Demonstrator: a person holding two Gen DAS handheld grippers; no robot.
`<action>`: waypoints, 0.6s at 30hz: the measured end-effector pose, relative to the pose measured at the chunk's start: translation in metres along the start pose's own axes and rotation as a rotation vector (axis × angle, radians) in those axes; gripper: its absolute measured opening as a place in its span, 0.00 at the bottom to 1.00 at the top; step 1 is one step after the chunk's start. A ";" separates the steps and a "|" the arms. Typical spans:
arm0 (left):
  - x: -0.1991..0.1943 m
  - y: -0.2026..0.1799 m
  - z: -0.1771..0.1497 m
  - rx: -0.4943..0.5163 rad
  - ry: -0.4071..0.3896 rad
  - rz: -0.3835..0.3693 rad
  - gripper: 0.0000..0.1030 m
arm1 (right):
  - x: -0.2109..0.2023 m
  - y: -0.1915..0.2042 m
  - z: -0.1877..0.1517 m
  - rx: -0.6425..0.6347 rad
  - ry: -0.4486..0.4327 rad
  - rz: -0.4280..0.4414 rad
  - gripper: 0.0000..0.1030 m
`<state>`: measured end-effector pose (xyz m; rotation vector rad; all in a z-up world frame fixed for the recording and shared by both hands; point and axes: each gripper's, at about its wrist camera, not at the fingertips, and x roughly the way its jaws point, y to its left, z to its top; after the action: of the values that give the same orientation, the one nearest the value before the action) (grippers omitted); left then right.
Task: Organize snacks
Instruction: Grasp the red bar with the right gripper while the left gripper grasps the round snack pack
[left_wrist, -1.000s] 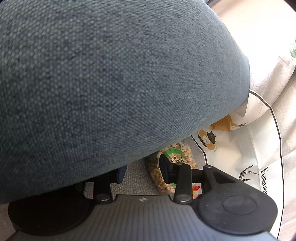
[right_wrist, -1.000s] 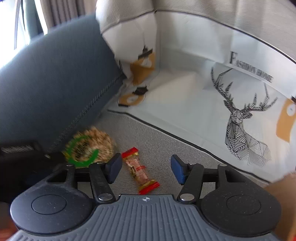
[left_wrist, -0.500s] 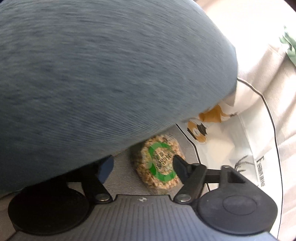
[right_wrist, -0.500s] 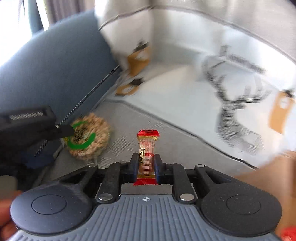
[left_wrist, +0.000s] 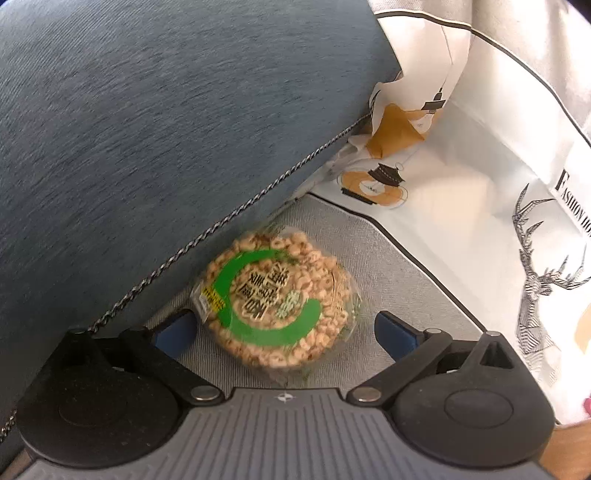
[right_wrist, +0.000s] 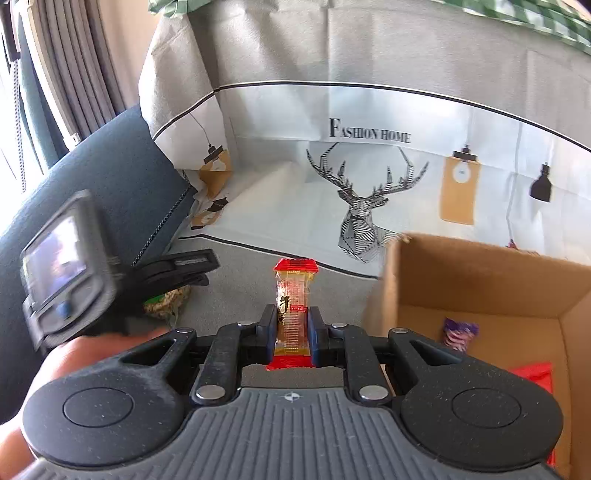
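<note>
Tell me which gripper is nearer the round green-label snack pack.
Left. The left gripper is open with the snack pack between its fingers, on the sofa seat. The right gripper is farther off, shut on a red-ended candy beside the cardboard box.

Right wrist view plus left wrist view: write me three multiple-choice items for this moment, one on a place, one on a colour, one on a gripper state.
1. Where does the round snack pack lie?
A. in the cardboard box
B. on the grey seat beside the blue cushion
C. on the deer-print bag

2. What colour is the ring on its label?
A. green
B. purple
C. orange

3. What is the right gripper doing?
A. open over the box
B. shut on nothing
C. shut on the red-ended candy bar

Key: B, it rests on the grey seat against the blue cushion; A, the ring is green; C, the candy bar stands clamped between both pads.
</note>
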<state>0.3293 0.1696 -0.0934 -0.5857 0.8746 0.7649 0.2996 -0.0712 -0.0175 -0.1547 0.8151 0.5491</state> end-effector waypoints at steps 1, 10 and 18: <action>0.001 -0.001 -0.001 0.001 -0.012 0.009 0.99 | -0.003 0.000 -0.002 0.003 0.000 -0.001 0.17; 0.009 0.007 0.003 0.045 -0.030 0.015 0.83 | -0.041 -0.005 -0.020 0.017 -0.014 0.008 0.17; -0.014 0.012 -0.013 0.224 0.051 -0.107 0.83 | -0.093 -0.001 -0.043 0.020 -0.065 0.043 0.17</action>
<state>0.3083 0.1628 -0.0903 -0.4505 0.9538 0.5479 0.2204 -0.1237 0.0203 -0.1007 0.7615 0.5841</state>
